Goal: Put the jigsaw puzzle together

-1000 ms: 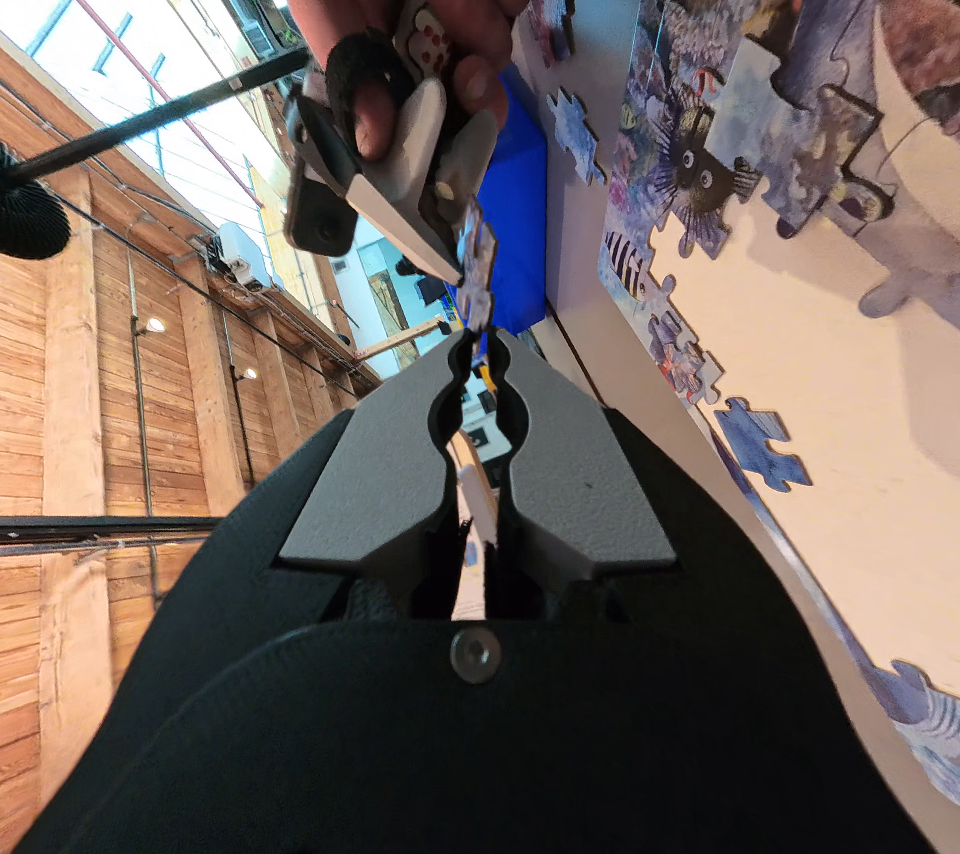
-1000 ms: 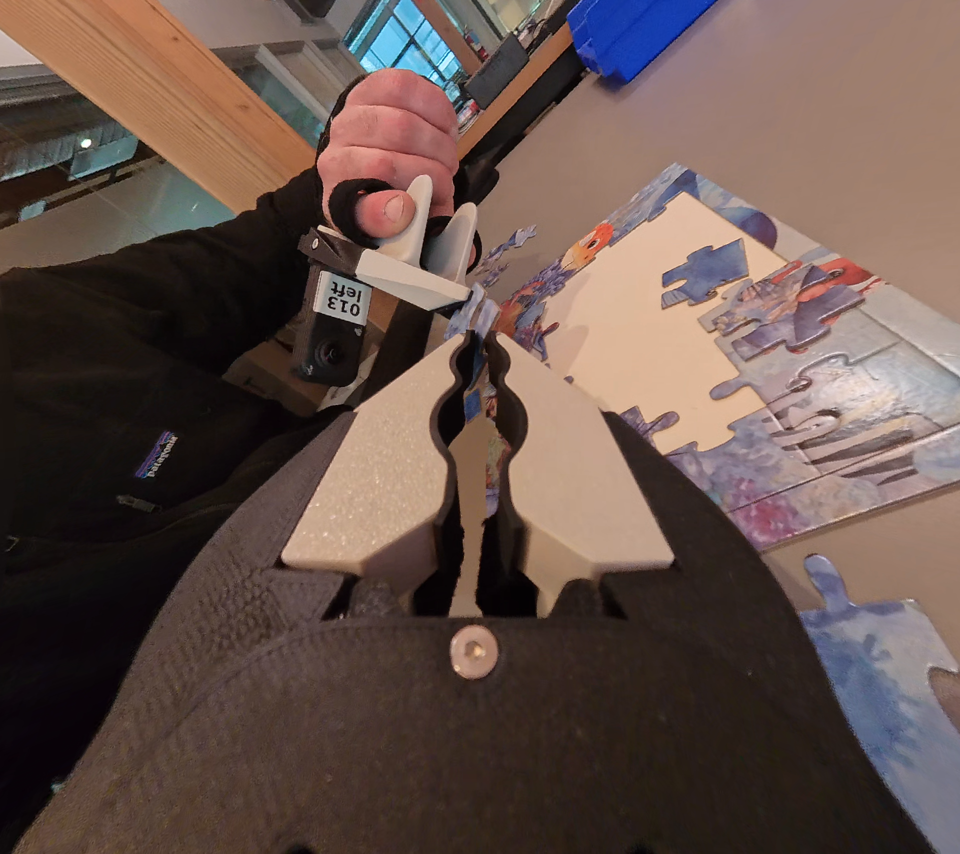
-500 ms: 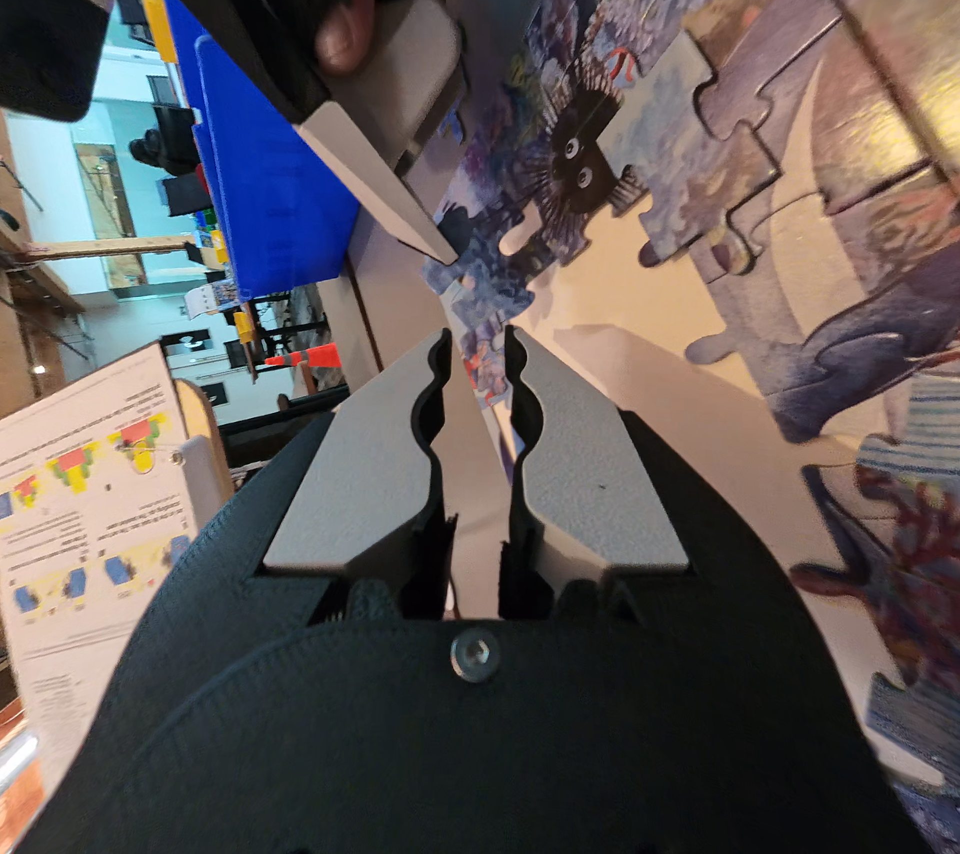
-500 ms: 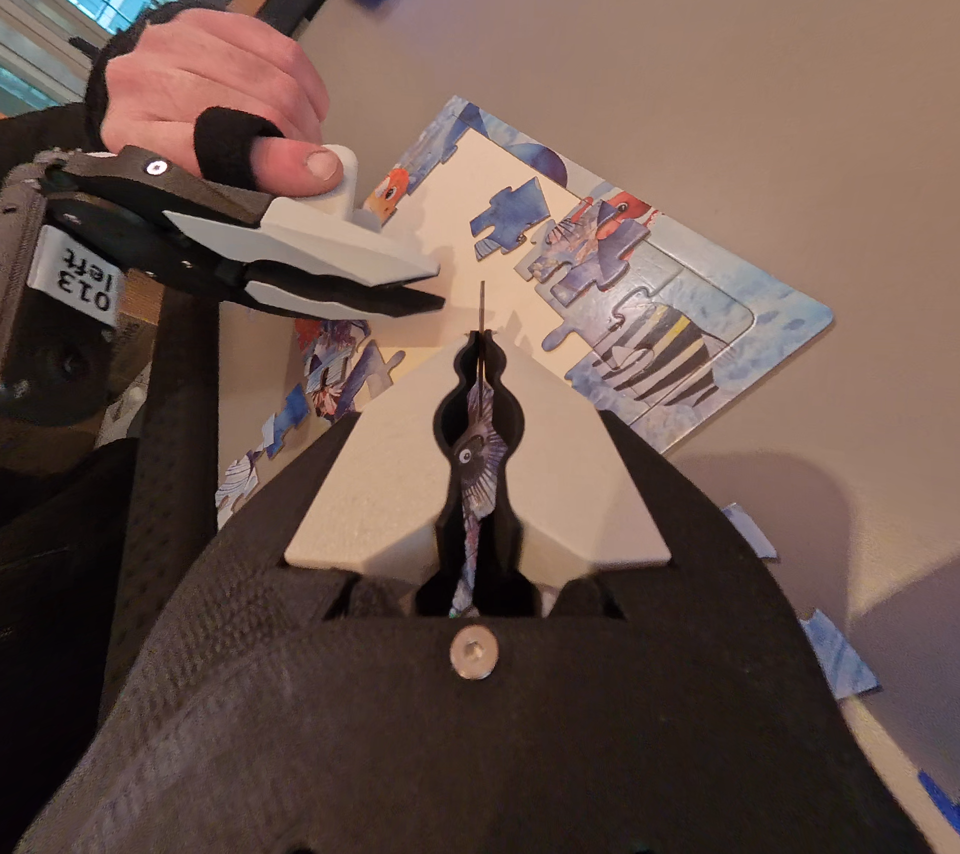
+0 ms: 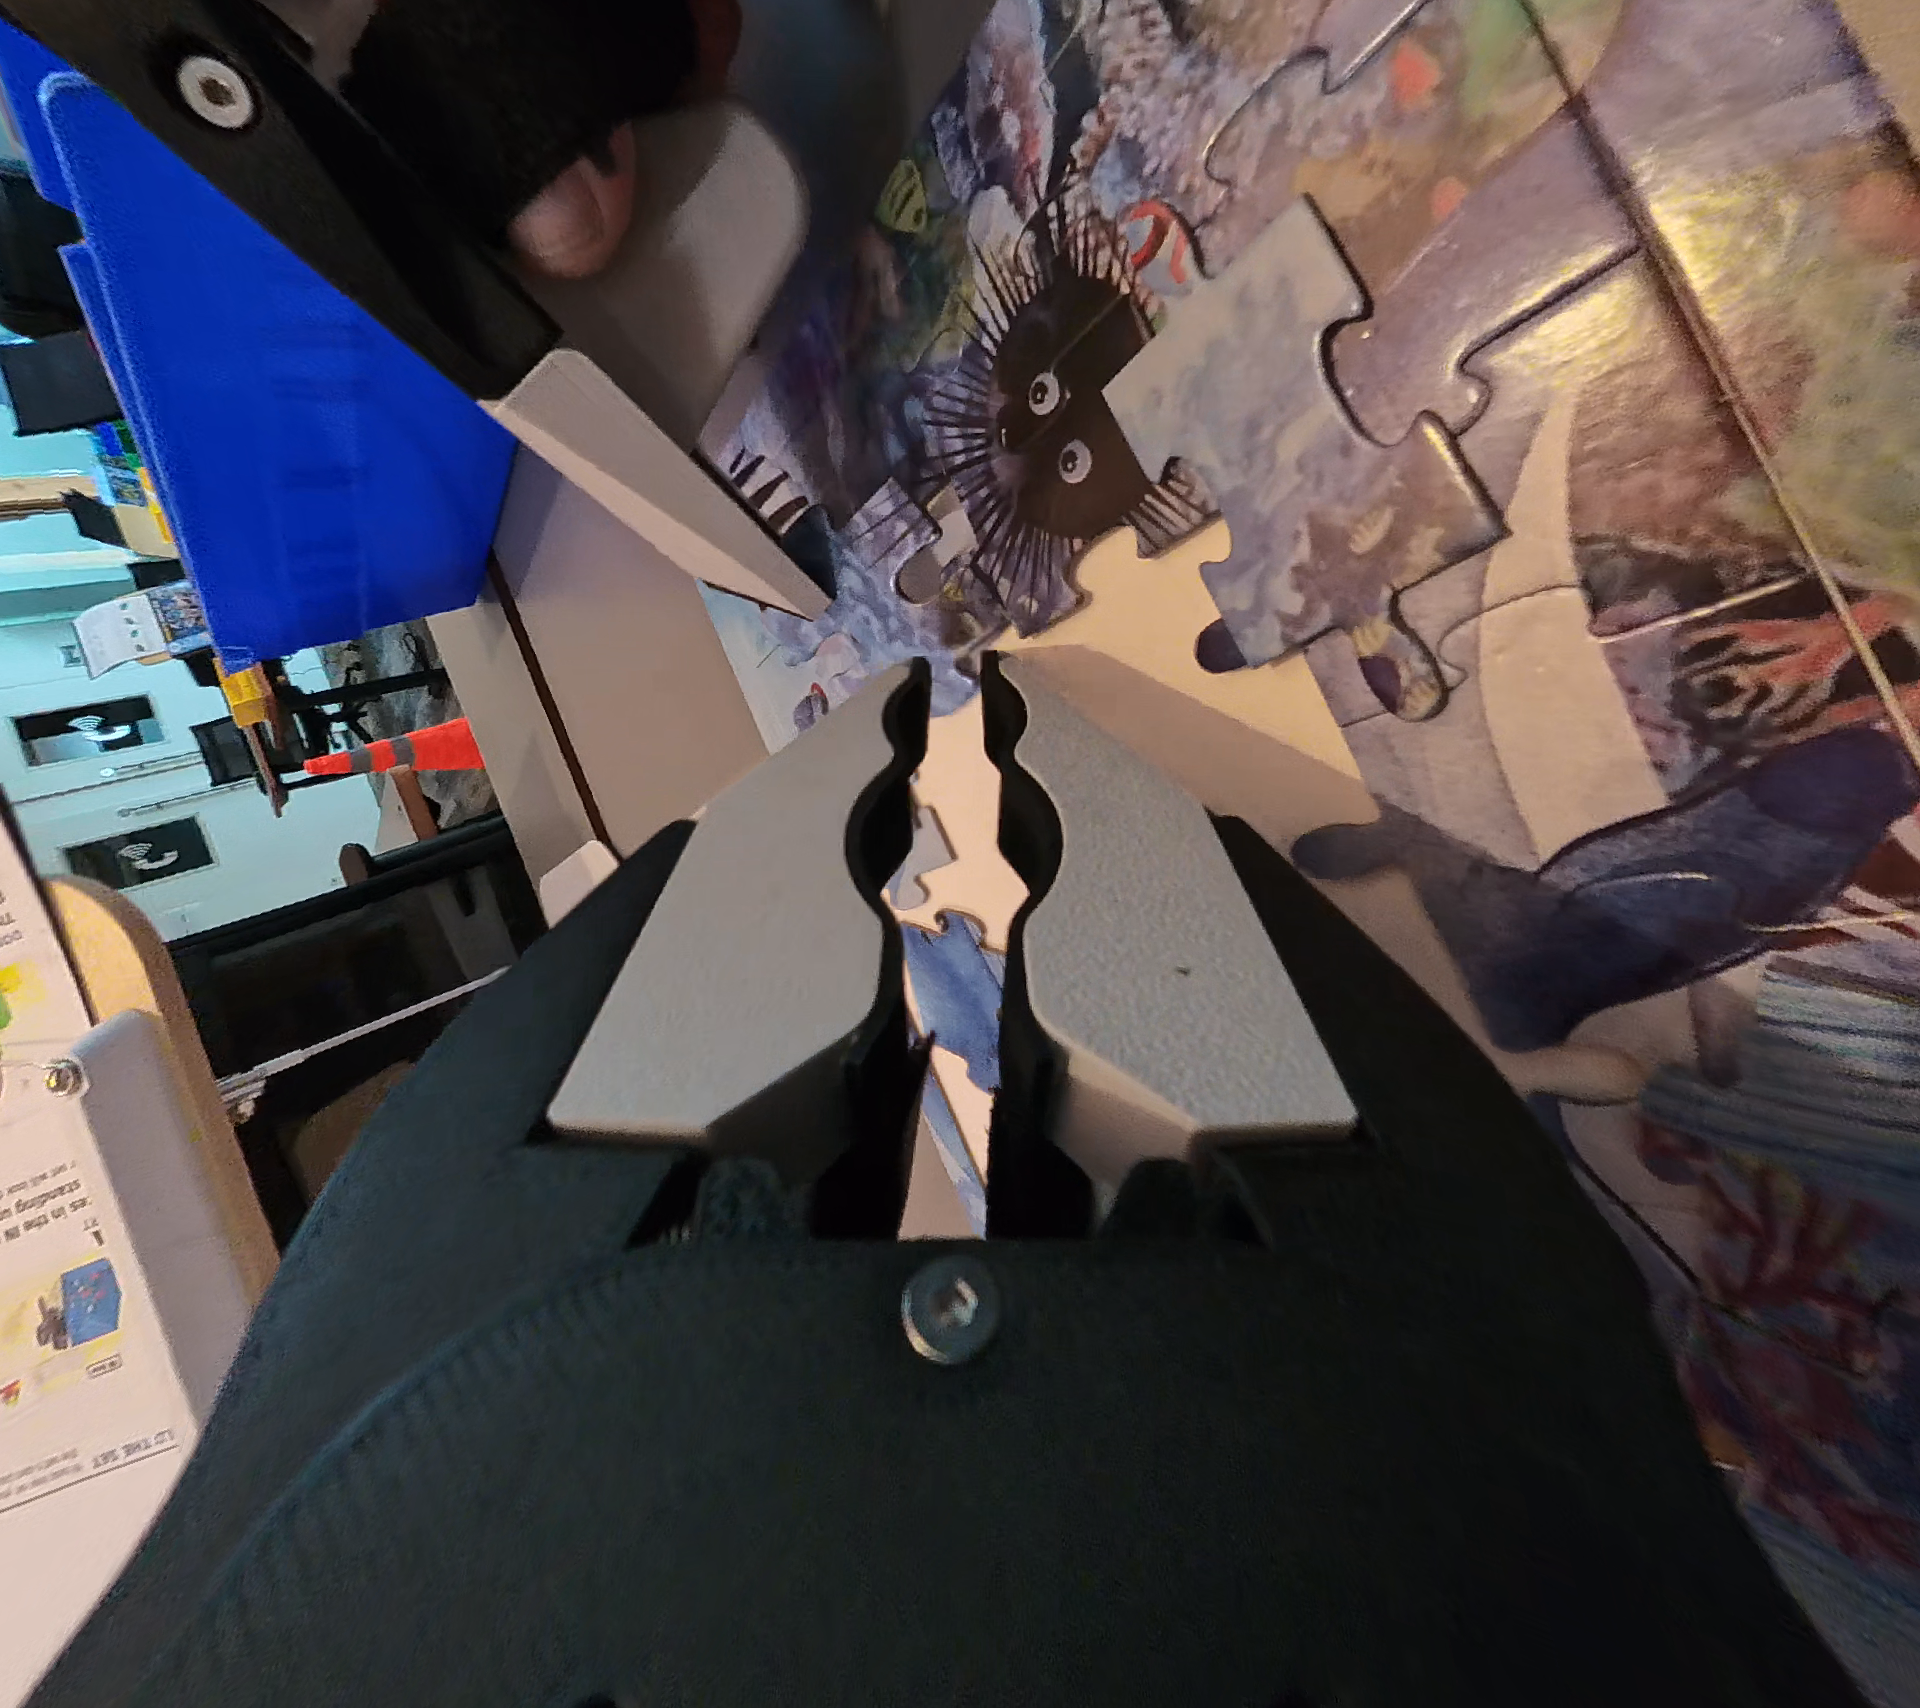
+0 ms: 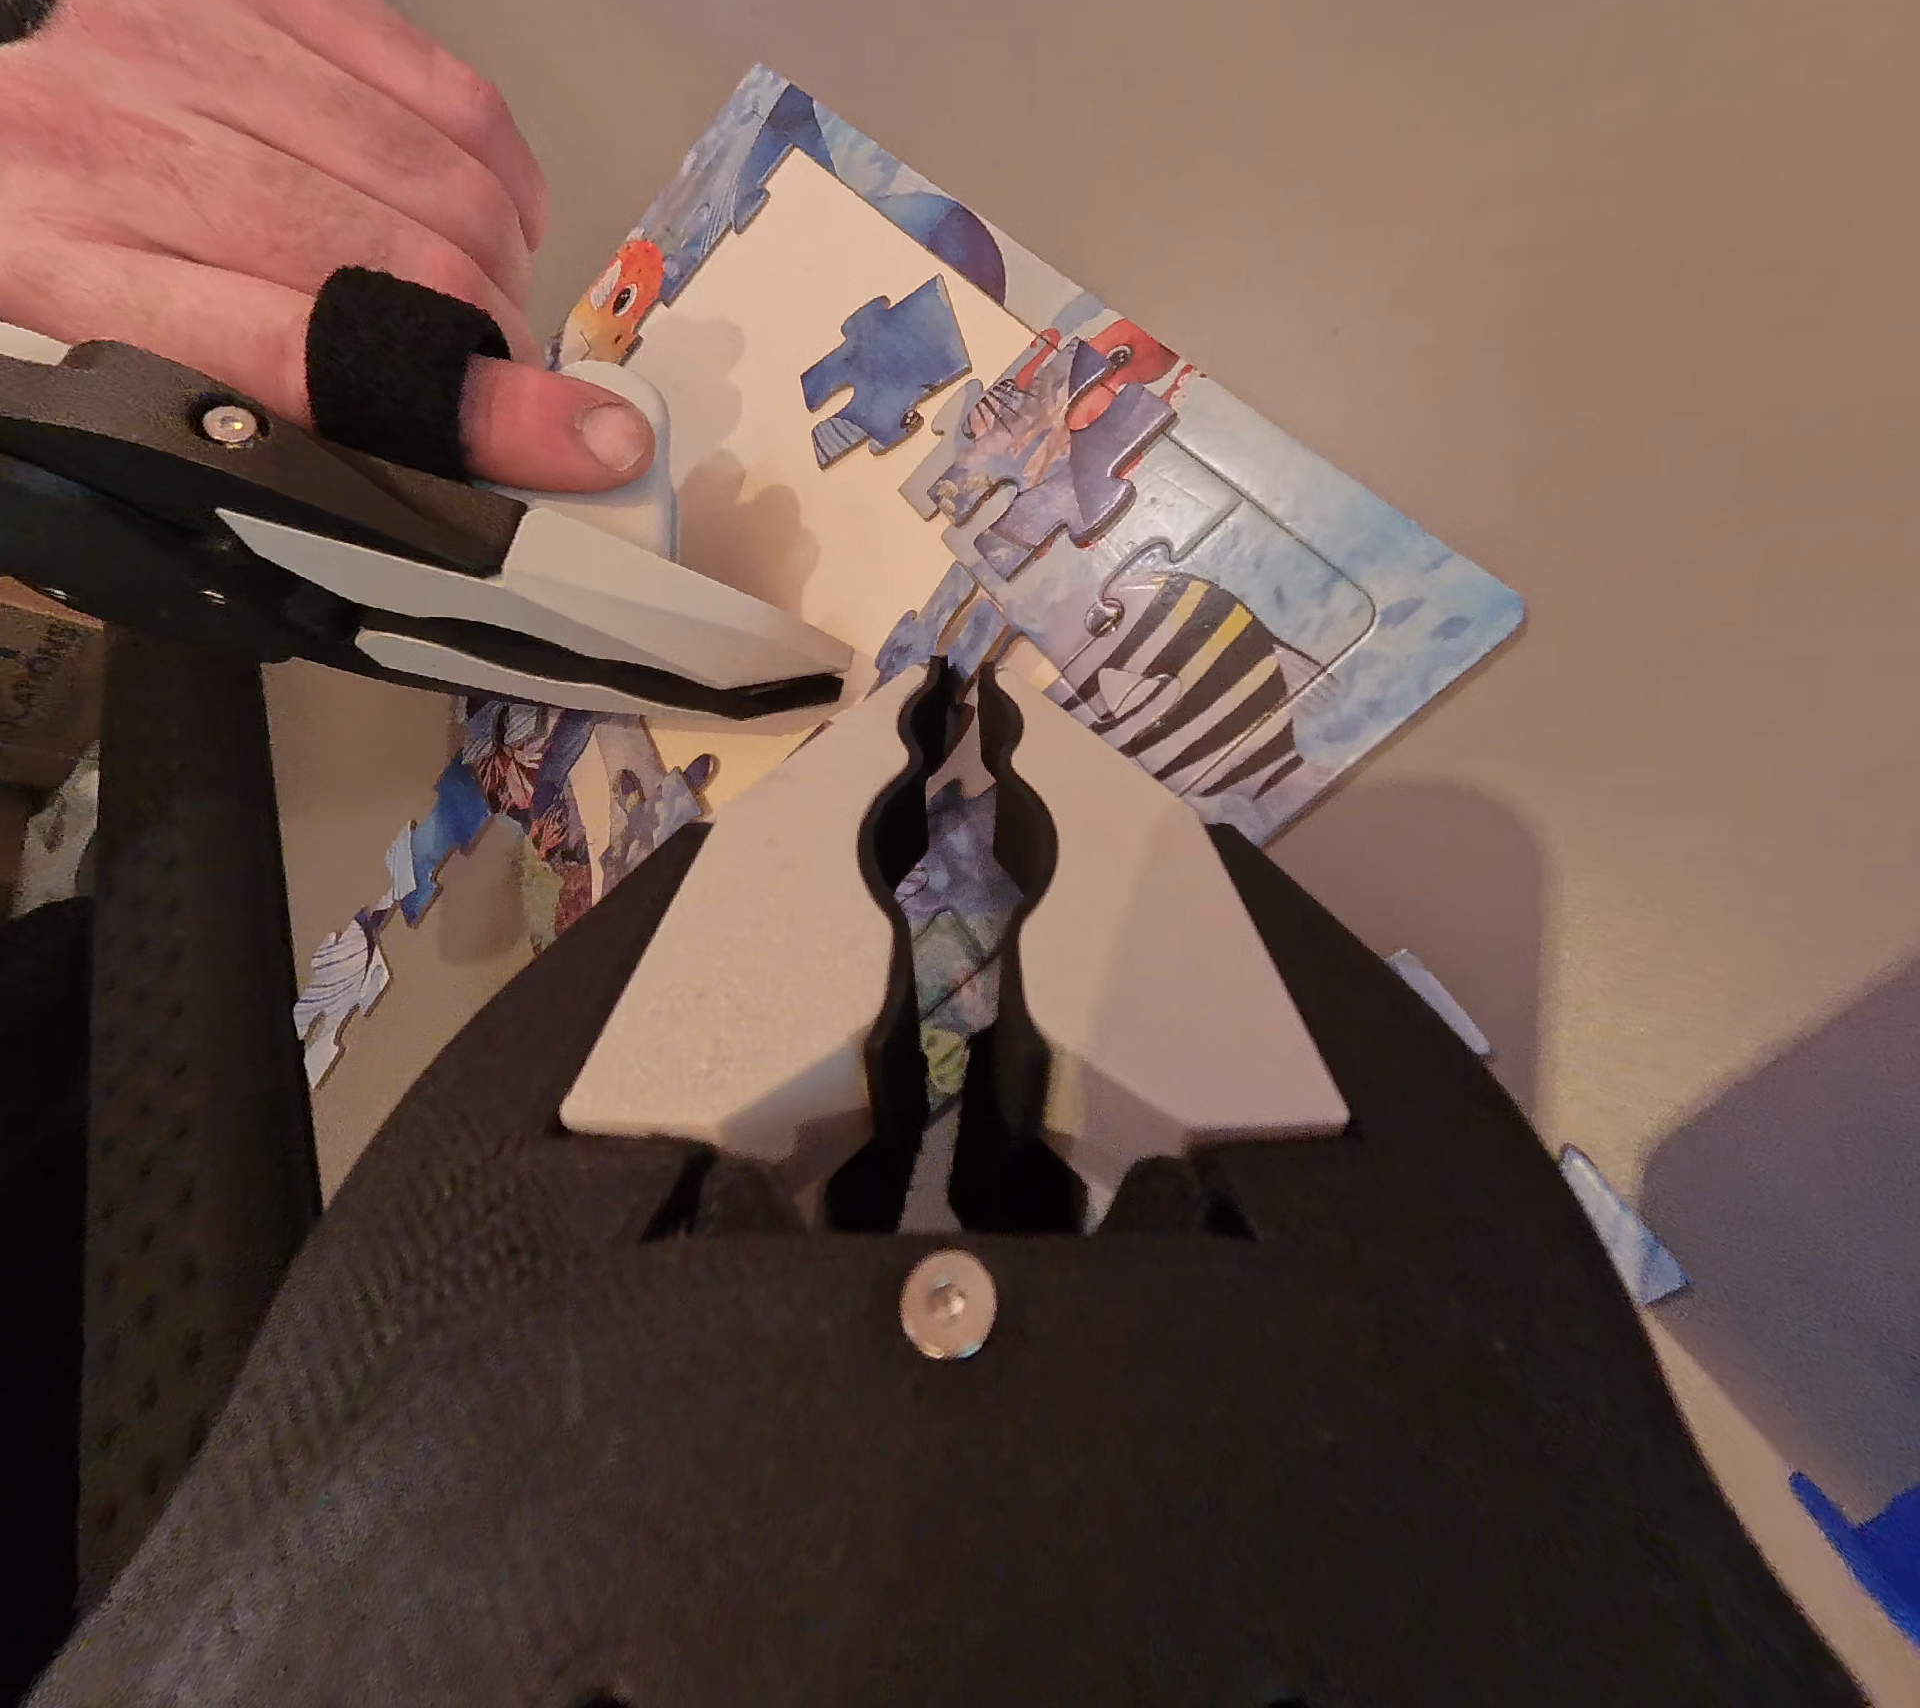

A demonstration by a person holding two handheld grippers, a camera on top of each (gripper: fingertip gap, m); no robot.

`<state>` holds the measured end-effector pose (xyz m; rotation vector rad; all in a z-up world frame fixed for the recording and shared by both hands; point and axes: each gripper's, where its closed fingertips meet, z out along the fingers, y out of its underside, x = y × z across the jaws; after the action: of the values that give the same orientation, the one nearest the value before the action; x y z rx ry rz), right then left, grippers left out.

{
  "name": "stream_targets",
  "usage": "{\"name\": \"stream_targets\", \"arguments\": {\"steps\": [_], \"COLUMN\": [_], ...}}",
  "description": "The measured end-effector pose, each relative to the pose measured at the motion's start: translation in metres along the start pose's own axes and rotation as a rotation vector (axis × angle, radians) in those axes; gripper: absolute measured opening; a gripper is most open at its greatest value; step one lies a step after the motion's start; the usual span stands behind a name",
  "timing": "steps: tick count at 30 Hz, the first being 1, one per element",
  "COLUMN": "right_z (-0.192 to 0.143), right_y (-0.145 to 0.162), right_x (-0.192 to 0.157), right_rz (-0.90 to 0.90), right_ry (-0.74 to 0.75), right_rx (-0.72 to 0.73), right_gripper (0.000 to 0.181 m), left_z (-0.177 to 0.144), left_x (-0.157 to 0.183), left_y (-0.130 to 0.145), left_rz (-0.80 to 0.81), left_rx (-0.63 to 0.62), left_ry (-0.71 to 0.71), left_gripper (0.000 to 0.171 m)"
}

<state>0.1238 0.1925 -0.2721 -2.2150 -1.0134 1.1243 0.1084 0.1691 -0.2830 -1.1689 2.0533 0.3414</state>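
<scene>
The flat cardboard jigsaw puzzle with an undersea picture lies on the plain grey table, partly filled. A block with a black-and-yellow striped fish is seated at one corner. In the left wrist view a section with a black spiky fish is locked in, and bare cream backing board shows between them. One loose blue cardboard piece rests on that bare backing, apart from its neighbours. Pale blue loose pieces are seen on the table just beside the tray.

The pieces are judged thin, light and stiff but bendable, with a slick printed face. Tabs could be creased if pinched hard. An edge grip across the body of a piece, clear of knobs, is judged best. Seating should be done flat with light pressure.

The right gripper is held low over the joined area. Its jaws are narrowly parted and no piece is seen clamped. The left gripper is held by a hand with a black finger strap, tip close beside the right one. Its jaws are slightly apart and empty in its own view.

A blue plastic bin stands at the table's far edge.
</scene>
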Motion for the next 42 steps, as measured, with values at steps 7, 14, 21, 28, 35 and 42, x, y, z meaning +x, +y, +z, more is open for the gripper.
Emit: {"name": "stream_targets", "arguments": {"steps": [7,14,21,28,35,42], "right_z": [-0.002,0.001,-0.008,-0.018,-0.006,-0.004], "right_y": [0.004,0.011,0.006,0.004,0.019,0.018], "right_x": [0.0,0.003,0.0,0.004,0.007,0.007], "right_rz": [-0.086,-0.177,-0.215,-0.208,-0.26,-0.294], "right_ry": [0.067,0.152,0.164,0.159,0.182,0.205], "right_rx": [-0.051,-0.123,-0.111,-0.093,-0.183,-0.182], "right_gripper": [0.006,0.015,0.021,0.012,0.002,0.0], "left_z": [0.006,0.008,0.01,0.011,0.009,0.008], "left_x": [0.001,-0.001,-0.002,-0.003,-0.008,-0.006], "left_y": [0.004,0.005,0.006,0.006,0.009,0.009], "left_rz": [-0.011,-0.016,-0.021,-0.008,-0.017,-0.032], "left_rx": [-0.022,-0.032,-0.039,-0.043,-0.055,-0.051], "left_ry": [0.017,0.033,0.034,0.03,0.019,0.027], "left_gripper": [0.0,0.0,0.0,0.0,0.002,0.002]}}
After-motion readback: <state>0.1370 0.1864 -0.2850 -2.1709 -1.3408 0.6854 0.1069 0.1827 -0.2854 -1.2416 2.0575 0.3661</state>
